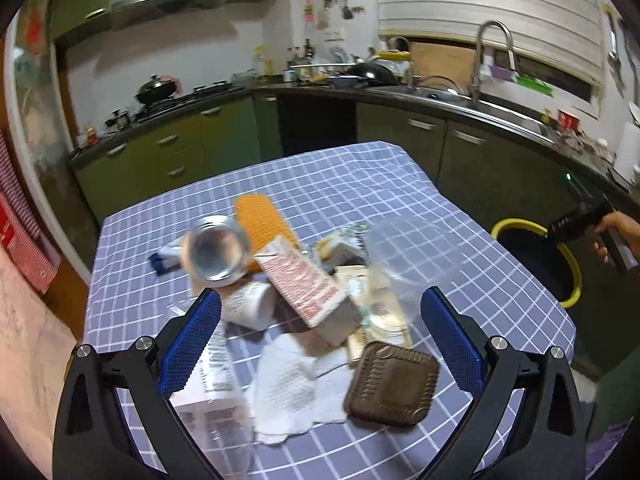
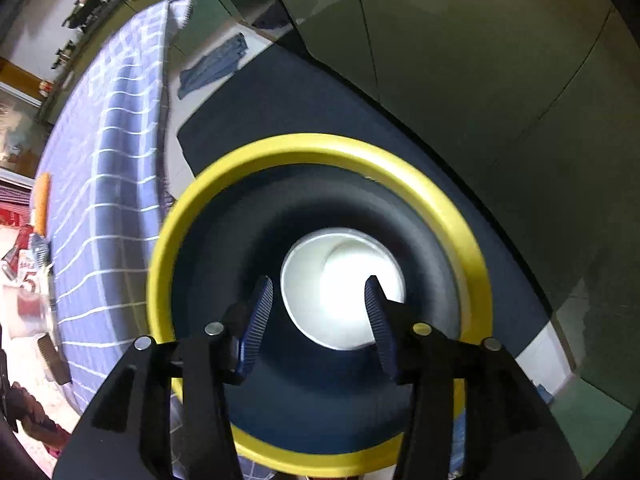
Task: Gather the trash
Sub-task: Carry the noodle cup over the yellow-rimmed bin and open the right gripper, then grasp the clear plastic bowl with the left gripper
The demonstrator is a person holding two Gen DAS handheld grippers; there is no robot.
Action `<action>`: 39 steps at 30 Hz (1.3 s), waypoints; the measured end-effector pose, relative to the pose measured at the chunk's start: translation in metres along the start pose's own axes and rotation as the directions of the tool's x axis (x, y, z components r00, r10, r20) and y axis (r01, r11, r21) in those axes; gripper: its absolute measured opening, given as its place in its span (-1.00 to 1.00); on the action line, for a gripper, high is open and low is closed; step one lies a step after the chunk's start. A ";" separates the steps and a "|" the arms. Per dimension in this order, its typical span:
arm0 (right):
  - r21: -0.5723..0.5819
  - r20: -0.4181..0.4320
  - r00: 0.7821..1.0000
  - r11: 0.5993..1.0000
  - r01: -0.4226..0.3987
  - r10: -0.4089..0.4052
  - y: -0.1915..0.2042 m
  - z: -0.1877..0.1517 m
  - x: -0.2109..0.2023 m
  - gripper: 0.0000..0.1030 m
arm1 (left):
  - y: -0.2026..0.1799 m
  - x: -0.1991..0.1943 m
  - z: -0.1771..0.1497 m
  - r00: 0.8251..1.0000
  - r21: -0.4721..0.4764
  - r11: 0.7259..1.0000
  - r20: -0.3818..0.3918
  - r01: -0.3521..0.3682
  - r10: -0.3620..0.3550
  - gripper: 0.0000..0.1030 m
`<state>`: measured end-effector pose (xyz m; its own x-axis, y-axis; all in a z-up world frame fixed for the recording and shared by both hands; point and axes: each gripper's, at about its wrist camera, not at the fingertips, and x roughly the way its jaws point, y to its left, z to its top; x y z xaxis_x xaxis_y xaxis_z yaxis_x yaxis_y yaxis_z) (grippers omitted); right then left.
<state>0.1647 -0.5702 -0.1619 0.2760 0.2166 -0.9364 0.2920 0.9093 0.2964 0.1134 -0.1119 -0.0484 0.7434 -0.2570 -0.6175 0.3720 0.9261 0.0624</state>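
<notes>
Right gripper (image 2: pixel 319 312), jaws parted, hangs above white paper cup (image 2: pixel 340 288) inside yellow-rimmed black bin (image 2: pixel 320 148); left gripper (image 1: pixel 320 320), spread empty, risks scattering table litter.

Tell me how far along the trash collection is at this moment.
Early. Done: one white paper cup is in the yellow-rimmed bin, below the open right gripper. In hand: nothing; the left gripper is open over the table. Left: the can, carton, paper towel, brown tray and other litter.
</notes>
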 end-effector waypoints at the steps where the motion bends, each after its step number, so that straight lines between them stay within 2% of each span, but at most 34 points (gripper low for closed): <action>1: -0.007 0.014 1.000 1.000 -0.020 0.020 0.004 -0.004 -0.006 -0.05 | -0.005 0.003 0.002 1.000 0.011 1.000 -0.004 0.018 -0.018 0.91; 7: -0.075 0.105 0.985 0.989 -0.128 0.135 0.033 -0.035 -0.039 0.01 | -0.034 0.035 0.015 0.995 0.094 0.991 -0.033 0.096 -0.094 0.91; 13: -0.130 0.128 0.970 0.973 -0.190 0.207 0.053 -0.057 -0.053 0.10 | -0.049 0.070 0.022 0.991 0.138 0.983 -0.084 0.119 -0.108 0.91; 22: -0.159 0.135 0.963 0.965 -0.210 0.232 0.063 -0.073 -0.058 0.13 | -0.054 0.092 0.031 0.987 0.151 0.978 -0.090 0.145 -0.133 0.90; 26: -0.157 0.133 0.962 0.964 -0.216 0.238 0.061 -0.074 -0.056 0.13 | -0.055 0.096 0.033 0.985 0.147 0.977 -0.101 0.154 -0.140 0.63; 27: -0.155 0.134 0.962 0.963 -0.218 0.239 0.061 -0.075 -0.055 0.13 | -0.055 0.097 0.033 0.983 0.142 0.977 -0.109 0.160 -0.145 0.49; 33: -0.145 0.143 0.958 0.962 -0.229 0.250 0.058 -0.076 -0.054 0.13 | -0.058 0.095 0.034 0.986 0.165 0.975 -0.102 0.149 -0.133 0.48; 39: -0.145 0.162 0.951 0.960 -0.240 0.262 0.053 -0.078 -0.058 0.13 | -0.064 0.080 0.042 0.985 0.179 0.970 -0.077 0.165 -0.153 0.48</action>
<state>0.0929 -0.5069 -0.1064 0.4870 0.3870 -0.7830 0.0817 0.8724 0.4820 0.1724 -0.2035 -0.0683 0.6330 -0.3738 -0.6779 0.5829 0.8064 0.0996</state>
